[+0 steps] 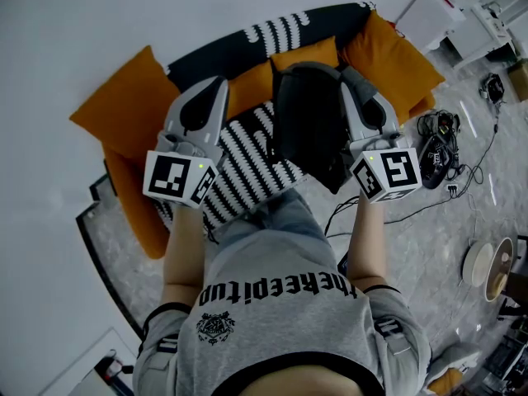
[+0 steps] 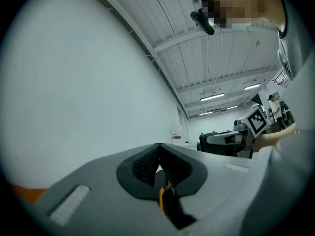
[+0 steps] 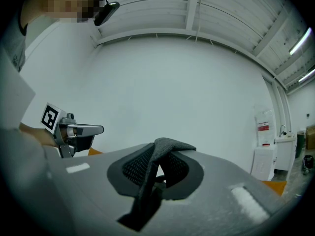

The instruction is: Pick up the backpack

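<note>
A black backpack (image 1: 309, 126) hangs in front of the person, above the sofa. My right gripper (image 1: 353, 79) is shut on its grey-black strap (image 3: 163, 150), which drapes over the jaw tips in the right gripper view and runs down between them. My left gripper (image 1: 216, 82) is held to the left of the backpack, over an orange cushion and apart from the bag. In the left gripper view its jaws (image 2: 158, 146) meet at the tips with nothing clamped between them. Each gripper shows in the other's view: the left gripper (image 3: 74, 131) and the right gripper (image 2: 231, 139).
The sofa has orange cushions (image 1: 124, 106) and a black-and-white striped blanket (image 1: 247, 167). A white wall stands behind it. Black cables and a power strip (image 1: 437, 143) lie on the floor at right. White furniture (image 1: 445, 11) stands at the far right, and a round object (image 1: 483, 264) sits lower right.
</note>
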